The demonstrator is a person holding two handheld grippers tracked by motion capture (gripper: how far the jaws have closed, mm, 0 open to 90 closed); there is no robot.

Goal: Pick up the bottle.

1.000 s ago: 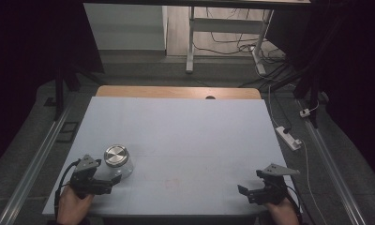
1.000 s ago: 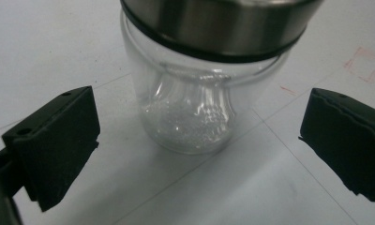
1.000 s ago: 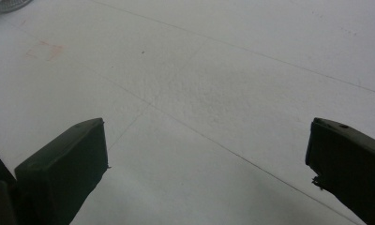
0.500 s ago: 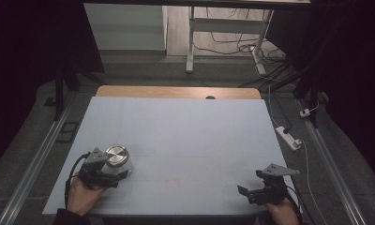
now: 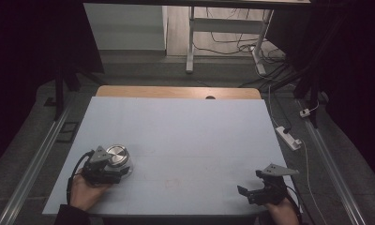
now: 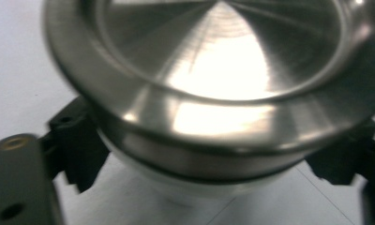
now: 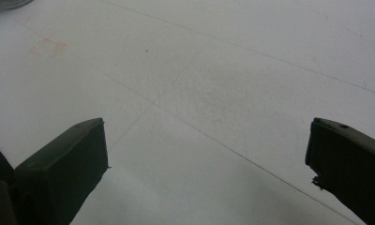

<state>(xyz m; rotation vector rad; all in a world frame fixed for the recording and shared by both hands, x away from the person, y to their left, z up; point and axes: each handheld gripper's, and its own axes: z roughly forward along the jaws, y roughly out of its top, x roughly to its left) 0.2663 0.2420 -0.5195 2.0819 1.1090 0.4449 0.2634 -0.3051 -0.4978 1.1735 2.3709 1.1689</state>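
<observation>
Jar (image 5: 118, 155) with steel lid (image 6: 213, 70) sits near the desk's (image 5: 185, 131) front-left corner, upright, axis vertical, lid facing up. We see the left tongs (image 5: 114, 171) have just closed, gripping the jar's body below the lid. Grasp looks done; lifting or moving remains. Right tongs (image 5: 245, 193) rest wide apart, empty, front-right.
</observation>
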